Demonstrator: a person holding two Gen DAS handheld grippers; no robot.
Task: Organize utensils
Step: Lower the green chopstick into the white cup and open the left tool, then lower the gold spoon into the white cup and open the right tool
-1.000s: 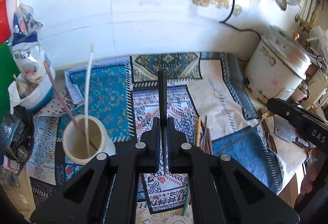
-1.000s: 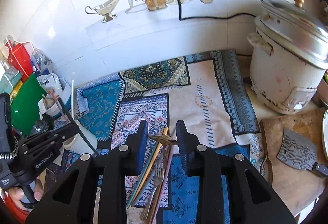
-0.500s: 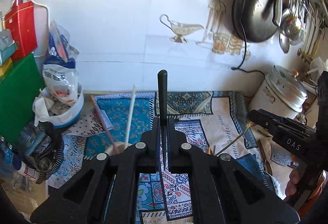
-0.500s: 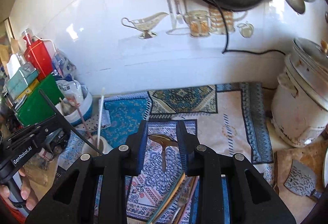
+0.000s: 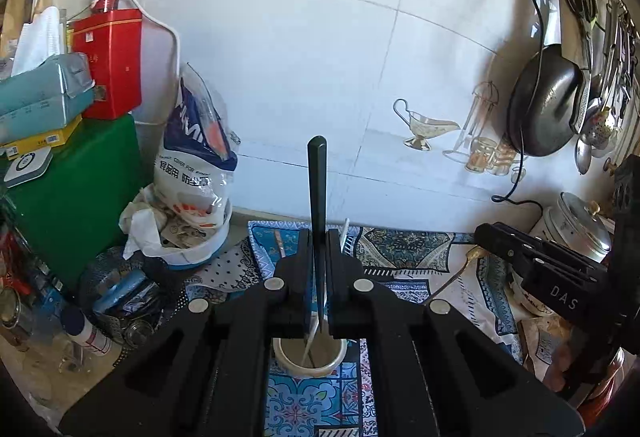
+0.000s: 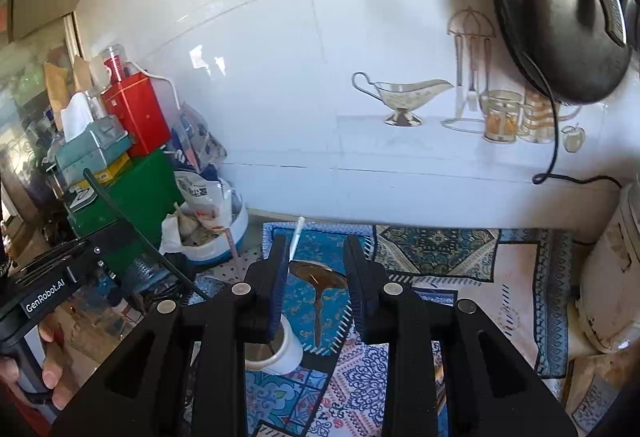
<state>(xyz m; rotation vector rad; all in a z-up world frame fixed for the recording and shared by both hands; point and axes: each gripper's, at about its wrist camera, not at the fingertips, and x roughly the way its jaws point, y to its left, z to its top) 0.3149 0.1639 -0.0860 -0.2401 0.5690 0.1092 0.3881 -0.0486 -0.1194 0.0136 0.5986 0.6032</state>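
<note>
My left gripper (image 5: 318, 237) is shut on a thin black stick (image 5: 317, 189) that juts up past its fingertips. Below its fingers stands a white cup (image 5: 308, 357) holding a white stick (image 5: 344, 233) and a pink one. My right gripper (image 6: 318, 249) is shut on a bronze spoon (image 6: 318, 275), bowl crosswise between the pads, handle hanging down over the patterned mat (image 6: 452, 257). The cup (image 6: 276, 351) sits under its left finger. The left wrist view shows the right gripper (image 5: 492, 237) and spoon (image 5: 448, 279) at right. The right wrist view shows the left gripper (image 6: 80, 257) at left.
A white rice cooker (image 6: 612, 277) stands at the right edge of the mat. A black wok (image 5: 544, 101) and several utensils hang on the tiled wall. At left are a green box (image 5: 72, 197), a red tin (image 5: 108, 65) and a bowl with a plastic bag (image 5: 196, 237).
Both grippers have lifted away from the mat with their utensils and tipped upward, so more wall shows. The cup has slid from the left to under the left gripper's fingers.
</note>
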